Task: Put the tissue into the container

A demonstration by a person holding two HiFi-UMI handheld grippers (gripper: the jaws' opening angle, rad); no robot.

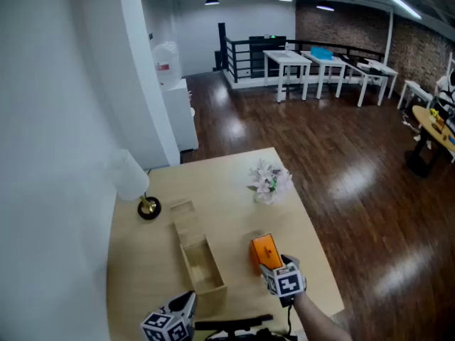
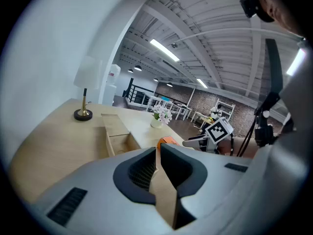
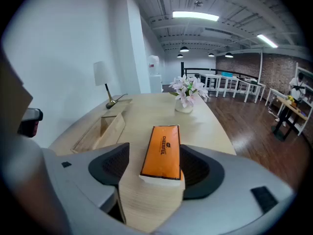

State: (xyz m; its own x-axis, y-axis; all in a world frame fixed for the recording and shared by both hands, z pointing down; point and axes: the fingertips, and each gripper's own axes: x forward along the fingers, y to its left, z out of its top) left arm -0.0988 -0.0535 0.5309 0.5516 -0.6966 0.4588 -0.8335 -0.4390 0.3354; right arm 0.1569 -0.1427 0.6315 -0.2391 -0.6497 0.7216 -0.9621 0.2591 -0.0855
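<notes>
Right gripper view — tissue pack point(image 3: 161, 152) lies inside the hand-held gripper point(image 3: 155, 150) — jaws parted.

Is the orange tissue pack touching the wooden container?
Apart. The head view shows a strip of bare table between the tissue pack and the wooden container to its left.

on the table point(image 1: 213, 176), the tissue pack point(image 1: 265, 250) lies right of the container point(image 1: 197, 256); lamp point(image 1: 148, 207) behind-left, flowers point(image 1: 269, 180) behind-right.

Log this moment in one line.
right gripper: open, round tissue | left gripper: shut, empty | tissue: on table, outside container
</notes>
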